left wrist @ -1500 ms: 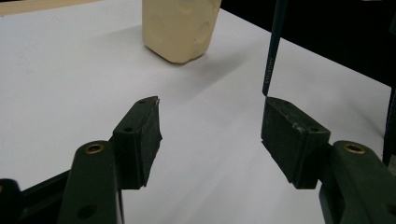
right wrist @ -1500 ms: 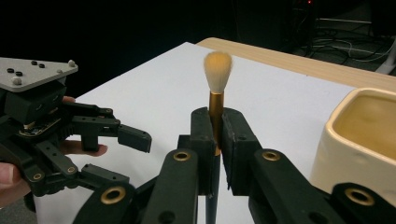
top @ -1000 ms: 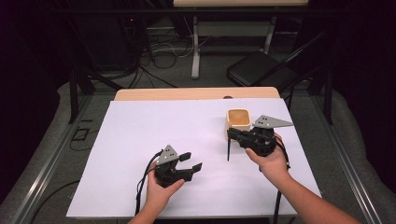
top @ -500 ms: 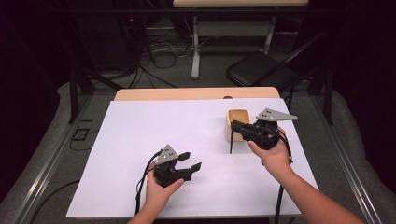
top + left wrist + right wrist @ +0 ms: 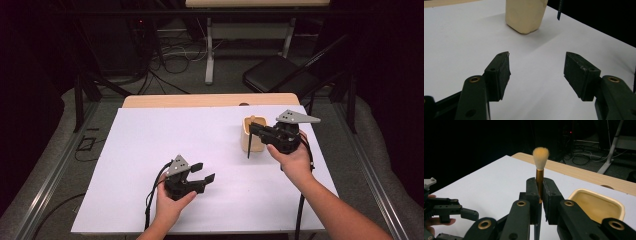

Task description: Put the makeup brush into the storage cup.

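Note:
My right gripper [image 5: 256,129] [image 5: 539,182] is shut on a makeup brush [image 5: 540,157]. The brush stands upright, with pale orange bristles on top, a gold ferrule between the pads, and a dark handle [image 5: 248,149] pointing down at the white sheet. A cream square cup [image 5: 254,141] [image 5: 596,206] stands open and empty just beside and behind the brush. My left gripper [image 5: 202,172] [image 5: 537,60] rests low at the front centre of the sheet. It is open with nothing between its pads and points toward the cup [image 5: 526,15].
A white sheet [image 5: 165,135] covers the wooden table [image 5: 200,101], whose far edge shows bare. A black folding chair [image 5: 280,75] and floor cables lie beyond the table. Metal rails [image 5: 55,175] run along both sides.
My right gripper has risen a little and drifted slightly away from me with the brush, lifting the handle tip off the sheet. The left gripper has not moved.

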Tool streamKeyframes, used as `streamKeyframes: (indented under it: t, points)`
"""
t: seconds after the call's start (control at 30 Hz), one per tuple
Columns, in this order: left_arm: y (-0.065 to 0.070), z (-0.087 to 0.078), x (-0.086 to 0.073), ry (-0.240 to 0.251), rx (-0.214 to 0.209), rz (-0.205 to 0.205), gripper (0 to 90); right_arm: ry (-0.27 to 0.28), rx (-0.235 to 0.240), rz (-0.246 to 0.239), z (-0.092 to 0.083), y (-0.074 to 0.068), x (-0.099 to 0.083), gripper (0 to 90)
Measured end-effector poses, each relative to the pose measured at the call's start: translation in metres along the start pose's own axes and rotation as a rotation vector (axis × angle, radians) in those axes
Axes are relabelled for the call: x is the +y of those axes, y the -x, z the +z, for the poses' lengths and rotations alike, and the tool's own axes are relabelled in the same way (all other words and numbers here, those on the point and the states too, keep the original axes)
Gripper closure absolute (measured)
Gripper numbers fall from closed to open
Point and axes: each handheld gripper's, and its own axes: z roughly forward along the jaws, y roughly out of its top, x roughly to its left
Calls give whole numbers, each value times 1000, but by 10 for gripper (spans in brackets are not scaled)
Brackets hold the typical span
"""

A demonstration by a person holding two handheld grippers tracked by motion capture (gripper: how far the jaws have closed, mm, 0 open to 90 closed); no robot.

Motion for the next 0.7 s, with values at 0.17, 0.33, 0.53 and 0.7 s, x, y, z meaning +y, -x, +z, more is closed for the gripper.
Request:
streamKeyframes:
  t: [0.17, 0.33, 0.53, 0.7]
  points:
    - [0, 0, 0, 0, -2, -1, 377, 4, -7, 0, 0, 2, 6, 837]
    - [0, -1, 0, 0, 1, -3, 377, 7, -15, 4, 0, 4, 10, 837]
    - [-1, -1, 0, 1, 2, -2, 377, 19, -25, 6, -1, 7, 16, 837]
    - [-1, -1, 0, 1, 2, -3, 377, 30, -37, 8, -1, 10, 19, 837]
